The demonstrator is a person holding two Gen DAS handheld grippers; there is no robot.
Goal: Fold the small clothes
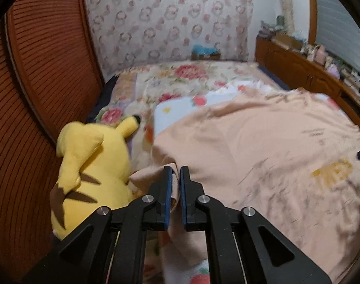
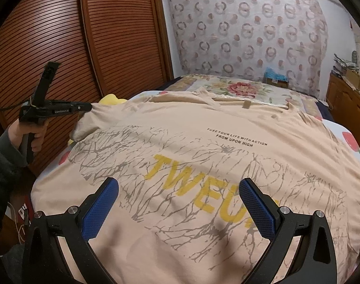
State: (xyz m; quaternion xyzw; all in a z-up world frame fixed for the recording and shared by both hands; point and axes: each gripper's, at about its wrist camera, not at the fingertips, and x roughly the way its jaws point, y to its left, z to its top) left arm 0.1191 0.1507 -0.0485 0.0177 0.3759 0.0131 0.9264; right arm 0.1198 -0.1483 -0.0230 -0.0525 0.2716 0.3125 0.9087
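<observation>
While one peach T-shirt (image 2: 203, 165) lies spread print-up over the bed (image 2: 239, 87), two grippers work at it. Nearest in the right wrist view, the right gripper (image 2: 178, 203) hangs just above the lower part of the shirt w/ its blue pads (image 2: 99, 210) spread wide, nothing between them, yellow "TWEU" lettering showing in the gap. Shirt's long axis runs from the near hem away toward the wall, collar at the far end, approx. centred on the mattress; the print reads upright from the hem side. At the shirt's left edge the left gripper (image 1: 176, 177) has its jaws pressed together on a fold of the peach cloth (sleeve or side edge, can't tell which), and that bit is lifted off the bed so the fabric tents up toward it; one hand (image 2: 34, 135) w/ a dark sleeve grips its handle. Just beside that pinch sits one yellow plush toy (image 1: 92, 165), back to the left wrist camera, brown stripes showing, against the slatted wooden doors (image 2: 73, 47). Beyond the collar: floral bedspread, then one small box w/ blue stuff in it (image 2: 276, 78) by the patterned wall, and a wooden cabinet (image 1: 298, 71) at far right w/ clutter on top, too blurred to count.
</observation>
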